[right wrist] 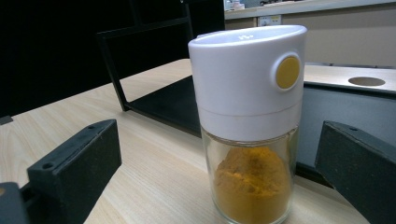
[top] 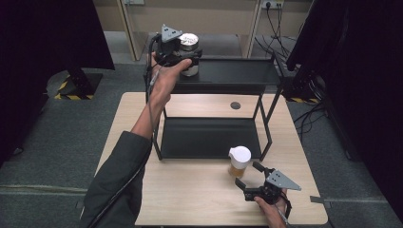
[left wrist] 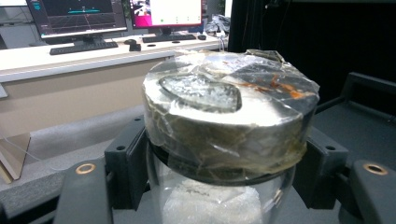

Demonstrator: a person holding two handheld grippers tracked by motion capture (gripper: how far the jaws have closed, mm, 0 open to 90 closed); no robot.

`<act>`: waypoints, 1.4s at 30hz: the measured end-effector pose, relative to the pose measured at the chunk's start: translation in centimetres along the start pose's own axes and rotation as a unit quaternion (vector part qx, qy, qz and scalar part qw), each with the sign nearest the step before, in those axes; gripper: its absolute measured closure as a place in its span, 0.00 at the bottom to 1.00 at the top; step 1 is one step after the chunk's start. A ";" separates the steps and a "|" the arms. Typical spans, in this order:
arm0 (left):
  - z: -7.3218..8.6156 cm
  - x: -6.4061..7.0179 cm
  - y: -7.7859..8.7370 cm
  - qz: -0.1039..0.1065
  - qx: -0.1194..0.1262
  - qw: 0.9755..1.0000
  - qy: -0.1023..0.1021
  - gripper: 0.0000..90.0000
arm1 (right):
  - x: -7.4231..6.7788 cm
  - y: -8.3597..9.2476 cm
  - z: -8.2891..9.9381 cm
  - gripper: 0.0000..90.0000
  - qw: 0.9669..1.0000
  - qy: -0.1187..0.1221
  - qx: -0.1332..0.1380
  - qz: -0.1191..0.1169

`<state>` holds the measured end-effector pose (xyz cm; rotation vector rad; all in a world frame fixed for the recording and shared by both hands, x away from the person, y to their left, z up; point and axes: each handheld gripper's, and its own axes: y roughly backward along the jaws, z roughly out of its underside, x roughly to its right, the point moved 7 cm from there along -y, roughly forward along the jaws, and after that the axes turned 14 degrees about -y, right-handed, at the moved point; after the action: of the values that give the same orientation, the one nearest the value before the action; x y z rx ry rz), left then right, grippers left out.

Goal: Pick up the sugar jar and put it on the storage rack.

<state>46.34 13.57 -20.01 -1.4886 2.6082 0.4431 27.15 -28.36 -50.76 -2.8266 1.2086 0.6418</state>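
Observation:
A glass jar (top: 189,43) with a metal lid under crinkled clear film is at the left end of the black rack's top shelf (top: 237,71). My left gripper (top: 190,59) is shut on the jar (left wrist: 224,121) just below the lid, one black pad (left wrist: 126,158) pressing each side. I cannot tell whether its base rests on the shelf. A spice jar (top: 239,161) with a white cap and orange powder stands on the wooden table (top: 190,190) in front of the rack. My right gripper (top: 248,175) is open around the spice jar (right wrist: 250,121), with a gap on each side.
The rack's lower shelf (top: 209,137) lies bare behind the spice jar. A round cable hole (top: 235,105) is in the tabletop under the rack. Dark curtains hang at both sides, and cables (top: 309,114) trail on the floor at right.

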 end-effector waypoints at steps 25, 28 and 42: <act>0.1 0.4 1.1 -0.020 0.003 0.999 0.030 0.00 | 0.0 0.0 0.0 0.01 1.000 -0.002 -0.001 0.000; 0.3 0.4 1.5 -0.014 0.004 0.999 0.035 0.00 | 0.0 0.0 0.0 0.01 1.000 -0.001 -0.001 -0.001; 1.3 1.1 4.1 0.022 0.018 1.000 0.013 0.00 | 0.0 0.0 0.0 0.01 1.000 -0.002 -0.001 0.000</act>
<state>42.17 15.01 -20.72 -1.4393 2.6581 0.3803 27.14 -28.34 -50.79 -2.8255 1.2085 0.6470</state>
